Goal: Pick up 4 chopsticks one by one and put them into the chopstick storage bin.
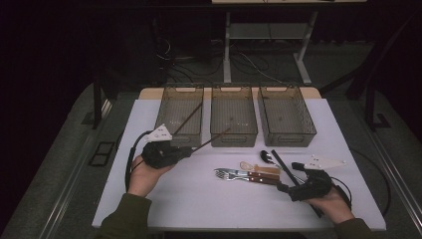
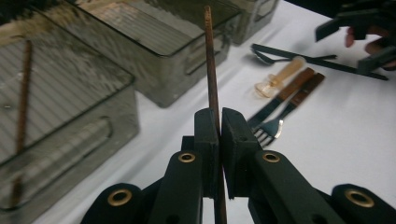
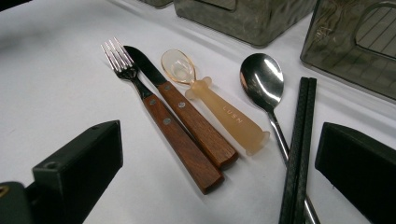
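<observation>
My left gripper (image 1: 188,151) (image 2: 220,114) is shut on a brown chopstick (image 1: 211,139) (image 2: 212,70), which it holds above the table with the tip toward the front of the middle bin (image 1: 234,117). A second brown chopstick (image 1: 188,118) (image 2: 22,107) lies in the left bin (image 1: 169,112). My right gripper (image 1: 291,177) (image 3: 217,140) stands open low over the cutlery. Between and ahead of its jaws lie a wooden-handled fork (image 3: 140,88), a wooden-handled knife (image 3: 187,116), an amber plastic spoon (image 3: 219,112), a metal spoon (image 3: 261,79) and a pair of black chopsticks (image 3: 299,140).
Three translucent grey bins stand in a row at the back of the white table (image 1: 199,199); the right bin (image 1: 286,117) has nothing in it. The cutlery group (image 1: 249,174) lies right of centre. Dark floor and table legs lie beyond.
</observation>
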Action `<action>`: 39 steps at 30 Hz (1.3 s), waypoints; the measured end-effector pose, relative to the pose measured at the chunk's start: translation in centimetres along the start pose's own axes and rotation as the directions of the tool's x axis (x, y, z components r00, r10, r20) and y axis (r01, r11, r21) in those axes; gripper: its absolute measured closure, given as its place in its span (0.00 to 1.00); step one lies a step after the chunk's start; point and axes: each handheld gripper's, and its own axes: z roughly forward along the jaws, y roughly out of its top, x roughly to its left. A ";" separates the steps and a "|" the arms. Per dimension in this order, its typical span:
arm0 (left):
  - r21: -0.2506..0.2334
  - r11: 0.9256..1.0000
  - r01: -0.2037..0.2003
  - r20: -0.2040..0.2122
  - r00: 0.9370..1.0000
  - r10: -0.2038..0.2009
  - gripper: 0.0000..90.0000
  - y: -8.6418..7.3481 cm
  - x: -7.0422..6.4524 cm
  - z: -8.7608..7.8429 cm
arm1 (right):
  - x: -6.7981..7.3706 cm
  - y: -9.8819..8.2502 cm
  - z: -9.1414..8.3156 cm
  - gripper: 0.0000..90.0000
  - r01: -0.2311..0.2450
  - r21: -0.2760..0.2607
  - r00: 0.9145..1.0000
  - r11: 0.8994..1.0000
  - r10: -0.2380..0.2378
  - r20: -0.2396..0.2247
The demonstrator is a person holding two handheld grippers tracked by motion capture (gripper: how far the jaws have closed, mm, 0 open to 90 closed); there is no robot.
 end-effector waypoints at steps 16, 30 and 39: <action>-0.039 0.998 0.050 -0.057 0.997 -0.053 0.95 2.4 3.3 0.4 | 0.0 0.0 0.0 0.01 -0.007 0.002 1.000 1.000 0.007 0.008; -0.027 0.993 0.116 -0.166 0.979 -0.119 0.95 3.8 7.3 1.9 | 0.0 0.0 -0.1 0.01 -0.010 -0.001 1.000 1.000 0.010 0.006; -0.046 0.985 0.167 -0.246 0.954 -0.173 0.95 4.4 9.9 2.9 | 0.0 0.0 -0.1 0.01 -0.010 -0.004 1.000 1.000 0.010 0.005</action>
